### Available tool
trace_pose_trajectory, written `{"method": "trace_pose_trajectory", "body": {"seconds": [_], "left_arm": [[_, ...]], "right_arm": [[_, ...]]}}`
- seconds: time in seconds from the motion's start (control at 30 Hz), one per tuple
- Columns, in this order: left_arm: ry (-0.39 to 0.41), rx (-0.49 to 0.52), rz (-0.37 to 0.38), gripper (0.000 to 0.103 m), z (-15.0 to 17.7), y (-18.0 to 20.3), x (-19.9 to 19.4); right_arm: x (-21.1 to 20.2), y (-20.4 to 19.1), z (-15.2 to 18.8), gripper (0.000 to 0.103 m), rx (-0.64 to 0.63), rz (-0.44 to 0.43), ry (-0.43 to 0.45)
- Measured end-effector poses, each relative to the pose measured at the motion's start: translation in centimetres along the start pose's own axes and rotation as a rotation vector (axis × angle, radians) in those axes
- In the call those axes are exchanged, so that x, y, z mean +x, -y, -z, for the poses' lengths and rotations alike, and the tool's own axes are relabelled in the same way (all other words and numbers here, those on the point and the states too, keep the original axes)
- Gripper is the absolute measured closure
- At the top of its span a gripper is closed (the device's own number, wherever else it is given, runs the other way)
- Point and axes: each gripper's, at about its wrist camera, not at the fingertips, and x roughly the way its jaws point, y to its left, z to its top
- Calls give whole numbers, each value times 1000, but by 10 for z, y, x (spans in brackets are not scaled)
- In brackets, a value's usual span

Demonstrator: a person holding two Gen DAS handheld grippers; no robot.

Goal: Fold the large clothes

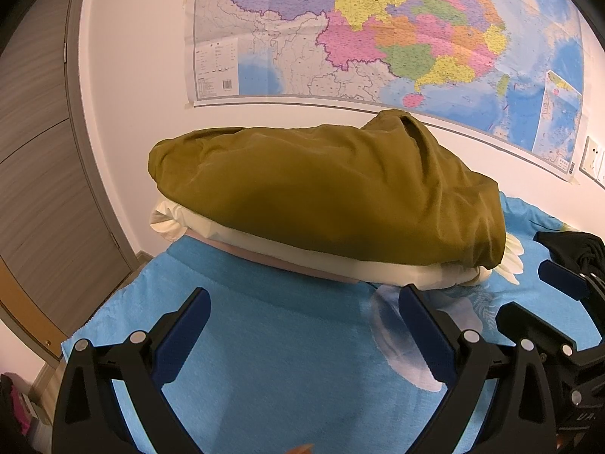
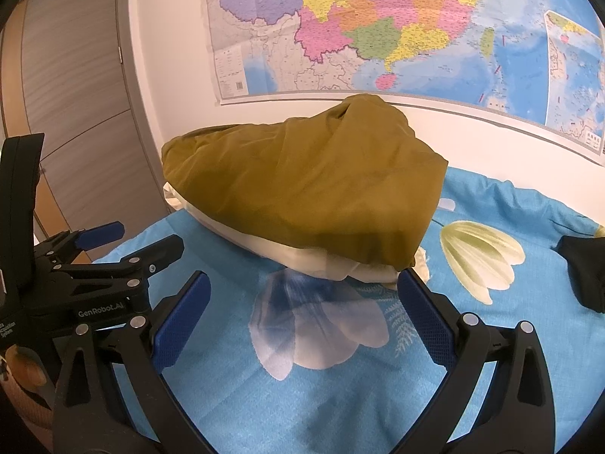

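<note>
A folded olive-green garment (image 1: 329, 196) (image 2: 302, 189) lies on top of a stack of white and cream clothes (image 1: 264, 244) (image 2: 298, 257) at the far side of a blue flowered bedsheet (image 1: 264, 348) (image 2: 378, 397). My left gripper (image 1: 304, 295) (image 2: 147, 236) stands open just short of the stack, nothing between its blue pads. Close on its right, my right gripper (image 2: 302, 278) (image 1: 529, 295) is open too, empty, facing the stack's near right corner. A crumpled black garment (image 1: 574, 246) (image 2: 582, 268) lies at the right edge of the sheet.
A large coloured map (image 1: 378, 38) (image 2: 378, 30) hangs on the white wall right behind the stack. A wood-grain door (image 1: 41, 189) (image 2: 79, 113) is to the left, past the bed's edge. Wall sockets (image 1: 593, 159) sit at the far right.
</note>
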Motion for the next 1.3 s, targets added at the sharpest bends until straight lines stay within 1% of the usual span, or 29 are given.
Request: {"method": "trace_pose_trajectory", "body": {"seconds": [1.3], "left_arm": [[-11, -1, 4, 7, 2, 3, 2]], "right_arm": [[1, 5, 0, 5, 10, -7, -1]]}}
